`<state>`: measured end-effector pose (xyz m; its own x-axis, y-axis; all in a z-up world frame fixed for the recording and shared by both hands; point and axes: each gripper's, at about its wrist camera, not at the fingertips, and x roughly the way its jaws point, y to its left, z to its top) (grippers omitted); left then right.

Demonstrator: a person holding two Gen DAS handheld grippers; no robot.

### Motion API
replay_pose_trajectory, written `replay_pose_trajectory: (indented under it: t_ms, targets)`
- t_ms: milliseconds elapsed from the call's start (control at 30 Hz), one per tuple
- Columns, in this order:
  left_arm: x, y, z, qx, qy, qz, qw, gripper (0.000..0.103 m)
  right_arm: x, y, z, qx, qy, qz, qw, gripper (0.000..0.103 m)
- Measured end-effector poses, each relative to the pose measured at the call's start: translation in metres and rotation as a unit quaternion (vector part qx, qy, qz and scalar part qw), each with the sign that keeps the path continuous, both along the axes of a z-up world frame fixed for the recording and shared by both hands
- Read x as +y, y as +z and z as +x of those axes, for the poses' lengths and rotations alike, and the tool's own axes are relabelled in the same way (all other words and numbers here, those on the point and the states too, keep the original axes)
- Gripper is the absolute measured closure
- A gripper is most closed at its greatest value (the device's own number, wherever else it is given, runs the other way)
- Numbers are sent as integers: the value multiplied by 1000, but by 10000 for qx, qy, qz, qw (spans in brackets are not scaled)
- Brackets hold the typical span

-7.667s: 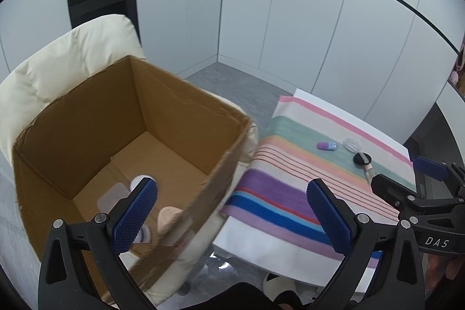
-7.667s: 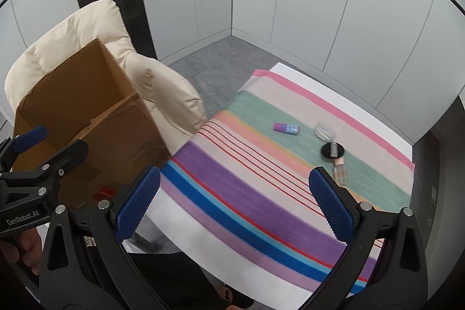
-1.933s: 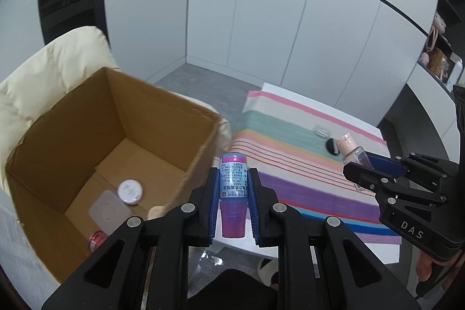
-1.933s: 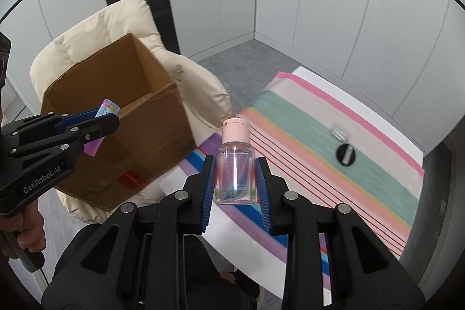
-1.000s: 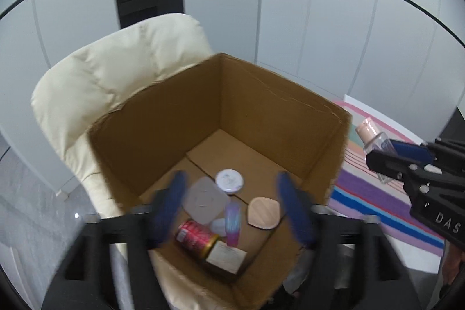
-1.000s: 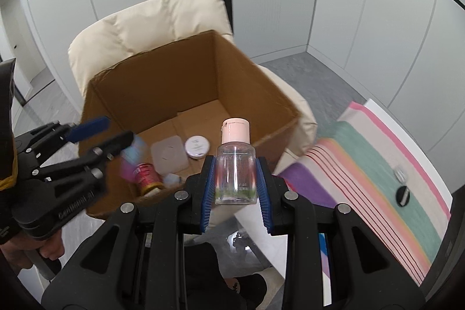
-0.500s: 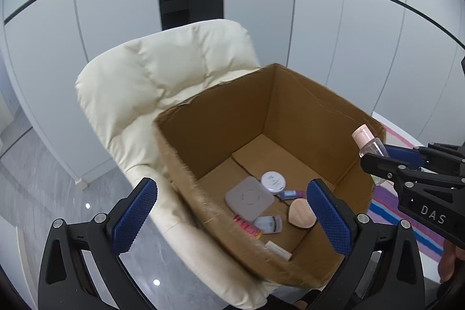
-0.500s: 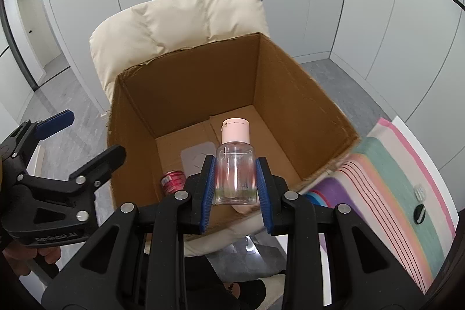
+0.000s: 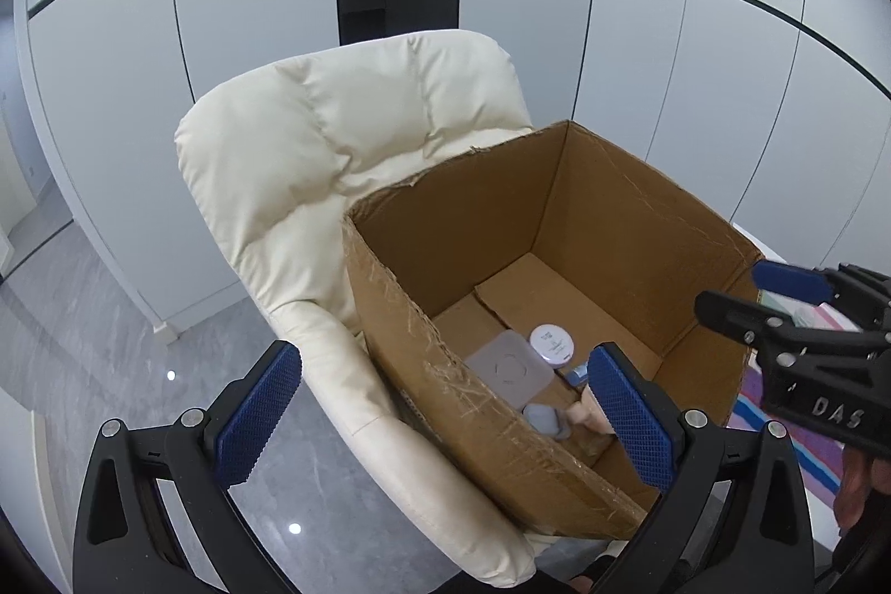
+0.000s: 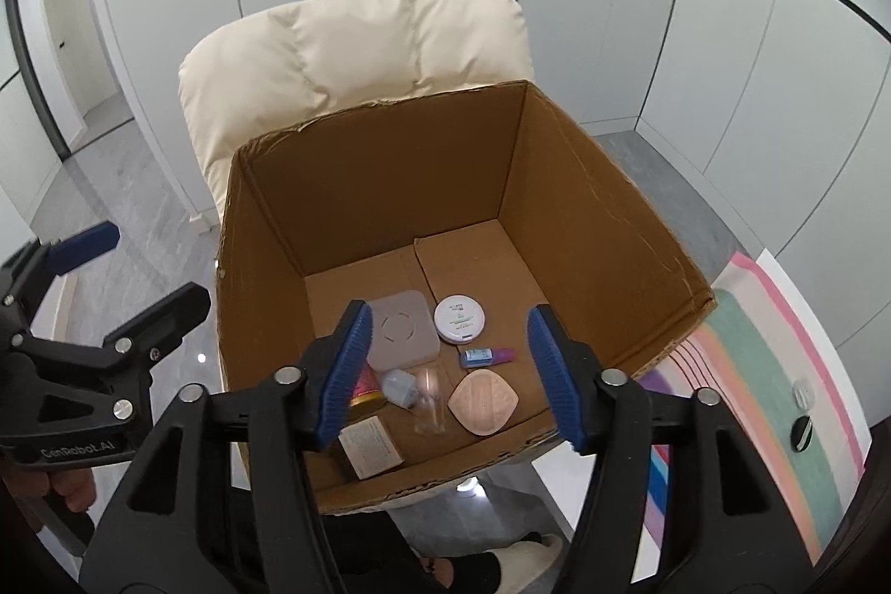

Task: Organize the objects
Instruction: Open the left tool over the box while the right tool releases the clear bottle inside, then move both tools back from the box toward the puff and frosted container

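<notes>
A brown cardboard box (image 10: pixel 557 182) stands open on a cream armchair (image 10: pixel 362 48). My right gripper (image 10: pixel 451 371) hovers over it with its jaws opening and nothing pressed between the pads. Below it the clear bottle (image 10: pixel 429 402) with a pink cap shows blurred on the box floor. Beside the bottle lies the blue and purple tube (image 10: pixel 487 356). My left gripper (image 9: pixel 445 416) is wide open and empty over the box's (image 9: pixel 501 215) near left corner. The right gripper (image 9: pixel 746 296) reaches in from the right there.
Also in the box are a grey square pad (image 10: pixel 401 329), a white round jar (image 10: pixel 459 318), a beige compact (image 10: pixel 483 402), a red can (image 10: pixel 365 385) and a small carton (image 10: pixel 370 446). A striped cloth (image 10: pixel 752 371) covers the table at right, bearing a black compact (image 10: pixel 802 432).
The purple tube dropped from my left gripper into the box. My right jaws, shut on the clear bottle half a second ago, have parted and the bottle has fallen into the box.
</notes>
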<state>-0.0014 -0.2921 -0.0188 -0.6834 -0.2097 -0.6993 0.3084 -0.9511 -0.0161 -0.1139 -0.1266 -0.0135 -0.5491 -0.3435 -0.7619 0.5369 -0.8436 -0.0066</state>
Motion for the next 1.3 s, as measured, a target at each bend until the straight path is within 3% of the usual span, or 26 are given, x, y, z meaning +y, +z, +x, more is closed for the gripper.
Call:
replay_pose_trajectory:
  t_ms: [200,467,1300]
  targets:
    - [8,-2,-7,-26,-70,27,10000,0,17,3,-9,-67,-282,-181,9994,17]
    - [25,-2,-24,-8,-208,24,9998,0,46,7,-13,92,-633,-140,9979,0]
    - [131,4,-76,18,-1157,154,9932,0,175,4,-25,8,-1660,-172,9860,0]
